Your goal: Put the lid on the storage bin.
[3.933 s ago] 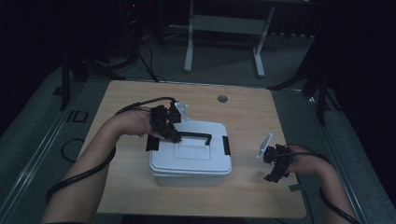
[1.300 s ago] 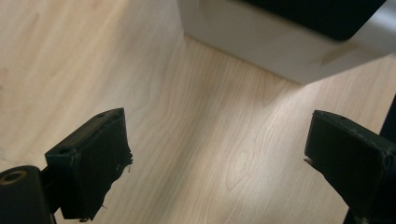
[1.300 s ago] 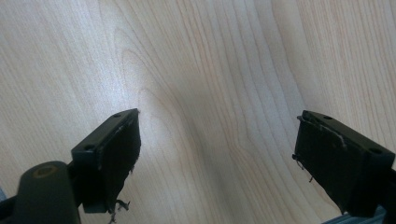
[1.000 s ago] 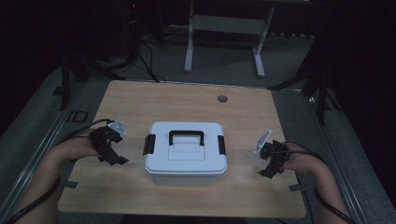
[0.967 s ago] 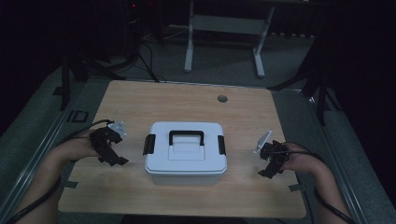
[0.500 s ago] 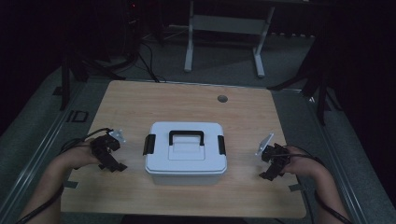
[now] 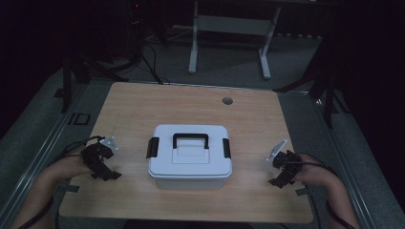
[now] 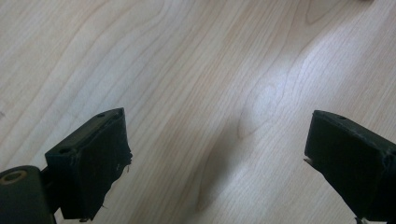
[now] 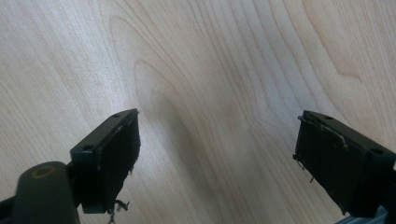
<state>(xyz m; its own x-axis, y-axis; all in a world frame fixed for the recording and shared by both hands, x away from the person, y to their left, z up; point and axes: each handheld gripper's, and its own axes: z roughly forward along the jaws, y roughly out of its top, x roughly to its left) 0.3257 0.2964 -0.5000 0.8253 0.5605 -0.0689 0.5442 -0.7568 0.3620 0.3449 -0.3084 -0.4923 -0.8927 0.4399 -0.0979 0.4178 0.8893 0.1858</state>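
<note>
Grippers (image 7: 106,164) (image 7: 282,172) low beside white box (image 7: 189,151), forearms flanking, fingers (image 8: 88,163) (image 9: 109,156) spread wide, empty.

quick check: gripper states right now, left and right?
Left gripper: open, empty, over the bare table.
Right gripper: open, empty, also over bare table.

Tongs (image 9: 215,163) spread wide over bare wooden tabletop (image 9: 210,60)
</note>
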